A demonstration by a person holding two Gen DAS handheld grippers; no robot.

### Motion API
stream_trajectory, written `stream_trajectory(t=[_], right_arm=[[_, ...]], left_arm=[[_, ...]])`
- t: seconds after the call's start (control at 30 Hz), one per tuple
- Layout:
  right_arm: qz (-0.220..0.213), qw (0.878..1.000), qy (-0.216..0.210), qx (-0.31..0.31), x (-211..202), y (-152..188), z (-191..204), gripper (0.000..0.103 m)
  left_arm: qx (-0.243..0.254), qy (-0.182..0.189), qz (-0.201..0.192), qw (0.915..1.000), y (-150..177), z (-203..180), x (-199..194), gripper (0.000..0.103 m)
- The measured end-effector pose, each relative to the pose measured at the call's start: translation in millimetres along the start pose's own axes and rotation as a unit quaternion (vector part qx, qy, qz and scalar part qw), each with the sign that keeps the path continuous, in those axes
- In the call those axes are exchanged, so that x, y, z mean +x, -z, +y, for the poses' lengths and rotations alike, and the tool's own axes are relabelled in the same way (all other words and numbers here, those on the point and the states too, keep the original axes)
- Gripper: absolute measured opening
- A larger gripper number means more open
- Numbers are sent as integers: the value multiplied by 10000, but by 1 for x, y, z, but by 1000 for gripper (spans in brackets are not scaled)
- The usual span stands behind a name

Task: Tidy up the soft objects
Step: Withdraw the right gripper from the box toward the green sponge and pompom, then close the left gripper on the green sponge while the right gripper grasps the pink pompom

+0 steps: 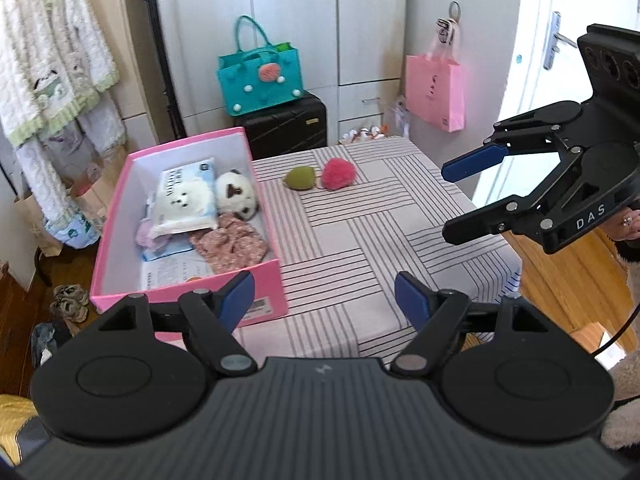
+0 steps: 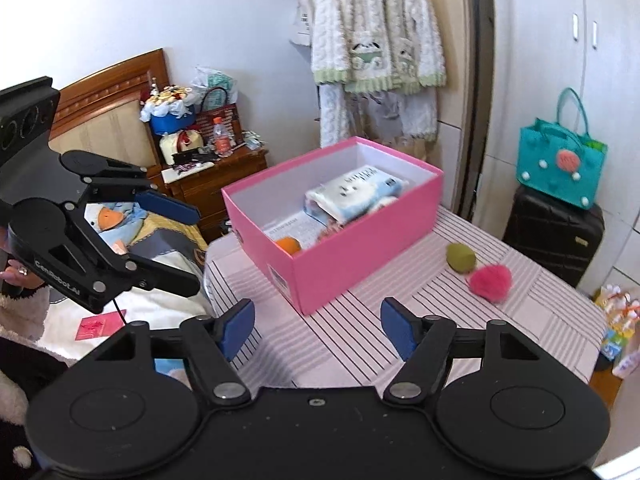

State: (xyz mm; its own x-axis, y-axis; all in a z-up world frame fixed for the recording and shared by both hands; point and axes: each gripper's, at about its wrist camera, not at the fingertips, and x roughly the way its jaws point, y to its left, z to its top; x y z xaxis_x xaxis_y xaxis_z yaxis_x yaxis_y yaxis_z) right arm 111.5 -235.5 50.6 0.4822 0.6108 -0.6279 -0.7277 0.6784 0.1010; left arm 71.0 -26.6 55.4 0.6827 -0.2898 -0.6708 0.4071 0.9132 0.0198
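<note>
Left wrist view: On the tabletop [image 1: 360, 216], green puff [image 1: 301, 178] and pink pompom [image 1: 338, 174] touch, far ahead, right of the box [image 1: 192, 280].
Left gripper [image 1: 324, 300]: fingers apart, empty.
Right gripper [image 1: 464, 200]: fingers apart, empty, probably nearer the pompom.
Right wrist view: puff [image 2: 461, 257] and pompom [image 2: 490, 282] lie ahead-right of the right gripper [image 2: 318, 330]; box [image 2: 332, 256] ahead.
Left gripper [image 2: 176, 248]: empty, off the tabletop [image 2: 360, 320].

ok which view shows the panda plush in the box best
The left wrist view: the panda plush lies in plain sight in the pink box. In the right wrist view the tissue pack and box wall hide it.
</note>
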Motion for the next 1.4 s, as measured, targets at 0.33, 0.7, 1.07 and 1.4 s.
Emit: stream_trajectory(t=[0.33,0.7,1.07,1.4], right_arm=[[-288,9987,406,68,-6,21,-40,81],[-972,9927,688,190,3,33,-105,86],[-780,9913,1012,307,61,39,-170,86],[-517,9955,780,-159,132,34,-199,86]], left_arm=[[120,60,-393,9991,-28,-25,27,86],[112,326,-918,9952,-67,-41,86,98],[-264,-58,-1031,9943,-90,-37,165,100],[-730,-289,-824,9935,-96,-19,229,98]])
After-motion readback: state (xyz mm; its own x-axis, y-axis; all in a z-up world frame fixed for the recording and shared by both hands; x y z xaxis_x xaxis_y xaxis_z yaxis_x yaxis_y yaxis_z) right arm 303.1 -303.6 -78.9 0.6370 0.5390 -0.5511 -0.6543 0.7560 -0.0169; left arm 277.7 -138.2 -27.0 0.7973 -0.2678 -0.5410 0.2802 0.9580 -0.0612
